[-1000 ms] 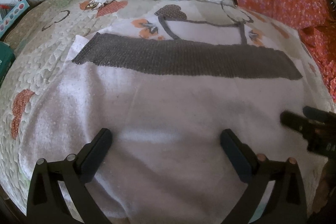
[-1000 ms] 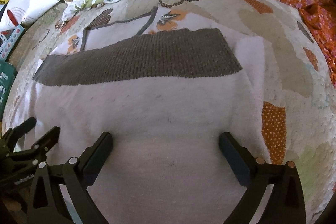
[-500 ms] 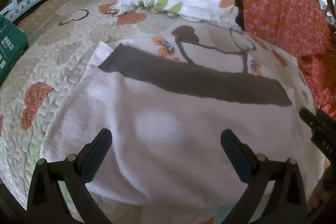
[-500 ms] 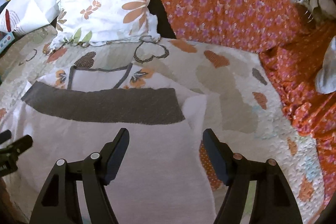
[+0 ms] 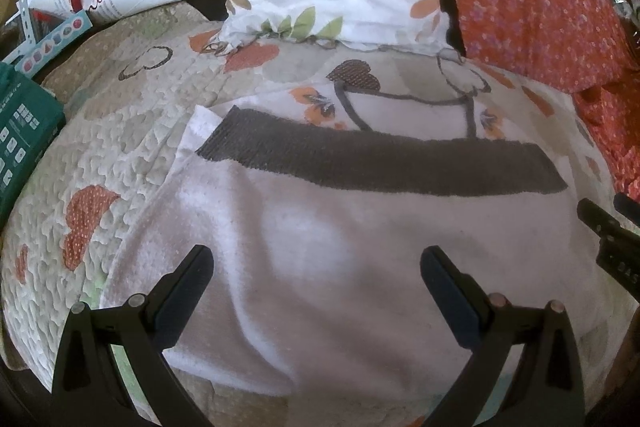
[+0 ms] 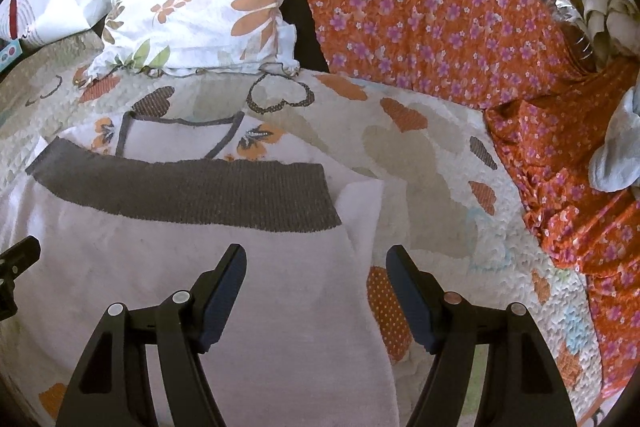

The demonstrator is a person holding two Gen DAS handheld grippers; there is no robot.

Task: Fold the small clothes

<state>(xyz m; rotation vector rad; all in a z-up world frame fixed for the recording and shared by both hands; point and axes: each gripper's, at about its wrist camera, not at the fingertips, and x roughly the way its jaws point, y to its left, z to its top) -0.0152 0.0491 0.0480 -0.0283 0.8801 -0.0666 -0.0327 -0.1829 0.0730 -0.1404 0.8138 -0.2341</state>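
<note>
The white top (image 5: pixel 340 259) lies folded on the quilt (image 5: pixel 120 131), its grey hem (image 5: pixel 380 163) turned up across the middle. Both tools hang above it with nothing in them: the left gripper (image 5: pixel 316 291) is spread wide, the right gripper (image 6: pixel 316 291) has just narrowed but is spread too. The right one straddles the top's right edge (half over bare quilt), so a pinch there could snatch quilt along with cloth, or catch one layer only and drag the fold askew
</note>
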